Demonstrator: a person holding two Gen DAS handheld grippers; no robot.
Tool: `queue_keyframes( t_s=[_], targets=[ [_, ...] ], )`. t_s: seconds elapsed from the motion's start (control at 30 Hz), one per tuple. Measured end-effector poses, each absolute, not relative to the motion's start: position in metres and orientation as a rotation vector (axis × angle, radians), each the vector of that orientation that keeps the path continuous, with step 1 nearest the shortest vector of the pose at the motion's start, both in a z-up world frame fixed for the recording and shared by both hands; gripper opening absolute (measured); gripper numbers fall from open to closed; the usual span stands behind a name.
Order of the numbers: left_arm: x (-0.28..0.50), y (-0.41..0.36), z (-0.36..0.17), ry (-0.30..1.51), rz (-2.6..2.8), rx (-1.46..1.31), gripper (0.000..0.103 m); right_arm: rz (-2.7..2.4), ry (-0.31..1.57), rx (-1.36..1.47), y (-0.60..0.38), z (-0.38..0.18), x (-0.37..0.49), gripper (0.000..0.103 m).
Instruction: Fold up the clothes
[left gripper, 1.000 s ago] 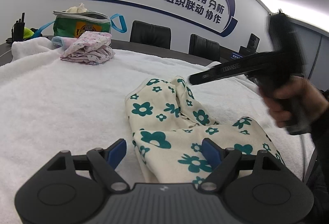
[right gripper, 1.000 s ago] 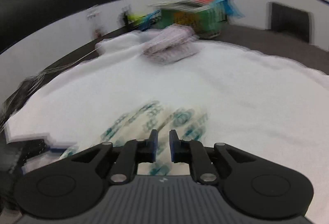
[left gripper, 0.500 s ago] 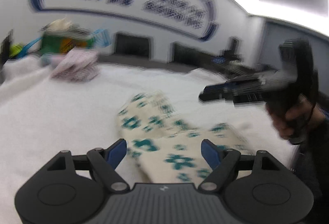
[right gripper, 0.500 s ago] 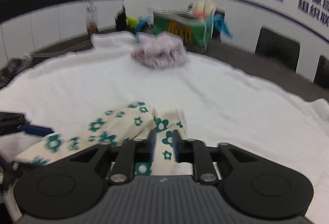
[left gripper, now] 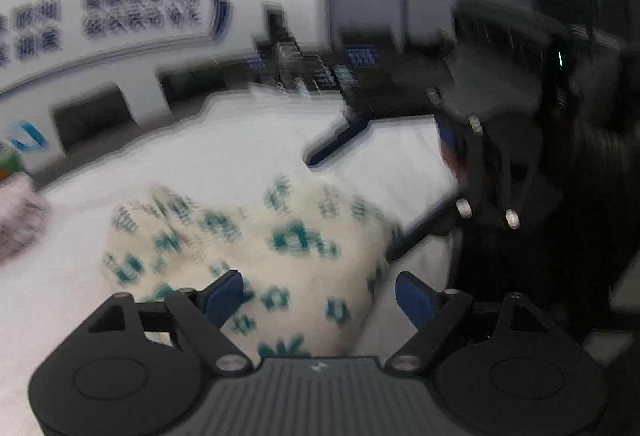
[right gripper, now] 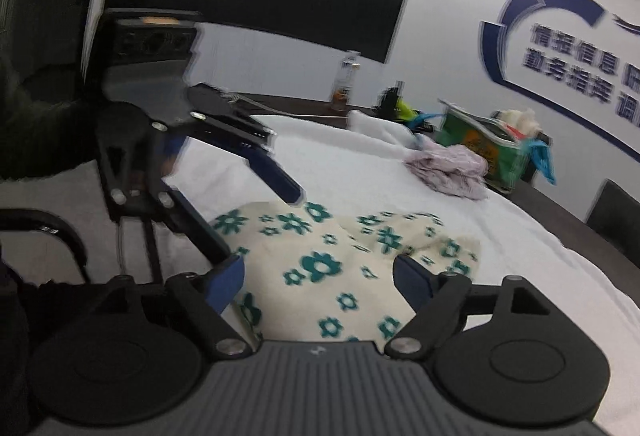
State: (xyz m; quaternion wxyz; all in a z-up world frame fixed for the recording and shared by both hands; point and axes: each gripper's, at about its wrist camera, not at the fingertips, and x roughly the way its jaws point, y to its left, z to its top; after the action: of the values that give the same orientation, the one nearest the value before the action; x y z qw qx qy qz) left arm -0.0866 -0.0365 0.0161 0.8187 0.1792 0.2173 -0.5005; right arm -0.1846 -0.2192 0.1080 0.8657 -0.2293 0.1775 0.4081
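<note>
Both grippers, left [left gripper: 319, 292] and right [right gripper: 319, 276], hover released, jaws spread wide, over the white towel-covered table [right gripper: 360, 172]; the cream floral garment [right gripper: 340, 260] lies crumpled below them (pink clothes [right gripper: 448, 172] farther back).

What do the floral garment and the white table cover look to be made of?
Floral garment: soft matte knit or fleece, likely cotton. It lies limp in rounded folds with no sheen, and the teal flowers look printed. White cover: thick matte cloth, probably terry towel or fleece blanket. Its surface looks faintly nubby and its edges thick and rounded. Blur leaves the weave unclear.
</note>
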Motion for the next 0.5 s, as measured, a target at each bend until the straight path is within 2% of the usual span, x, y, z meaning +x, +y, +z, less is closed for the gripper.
queue_keyframes(
  t_s=[0.2, 0.43, 0.5],
  targets=[
    [-0.067, -0.028, 0.009, 0.515, -1.085, 0.369, 0.084, 0.928, 0.405, -0.568, -0.209, 0.089, -0.171, 0.086],
    [-0.065, -0.006, 0.017, 0.505, -1.154, 0.37, 0.084, 0.997, 0.448, -0.663, -0.202, 0.071, -0.16, 0.097],
    [-0.067, 0.0, 0.019, 0.493, -1.169, 0.372, 0.084, 1.004, 0.422, -0.719, -0.2, 0.066, -0.163, 0.097]
  ],
)
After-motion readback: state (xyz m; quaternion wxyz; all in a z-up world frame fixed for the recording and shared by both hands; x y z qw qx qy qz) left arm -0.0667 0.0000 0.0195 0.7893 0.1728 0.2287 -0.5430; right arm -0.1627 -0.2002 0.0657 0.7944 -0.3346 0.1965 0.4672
